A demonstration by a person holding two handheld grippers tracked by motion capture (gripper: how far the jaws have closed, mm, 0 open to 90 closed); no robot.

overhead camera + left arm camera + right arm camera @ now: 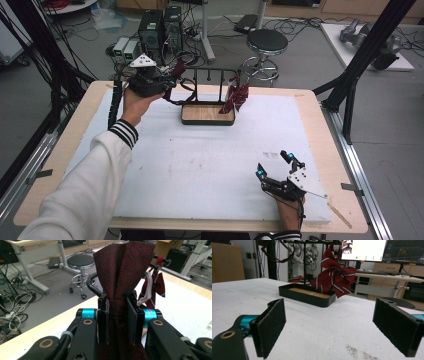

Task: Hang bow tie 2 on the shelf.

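We are clamping the left gripper (117, 322) on a dark red tie (125, 270) beside the black rack (207, 85), where a striped bow tie (236, 97) is hanging; our right gripper (274, 165) is resting wide apart on the white mat (200, 165)

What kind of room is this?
Probably a robotics lab or workshop: computers and tangled cables sit on the floor, a stool stands behind the table, and monitors glow on a desk.

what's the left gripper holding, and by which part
The left gripper is shut on a dark red bow tie, pinching it at its narrow middle knot.
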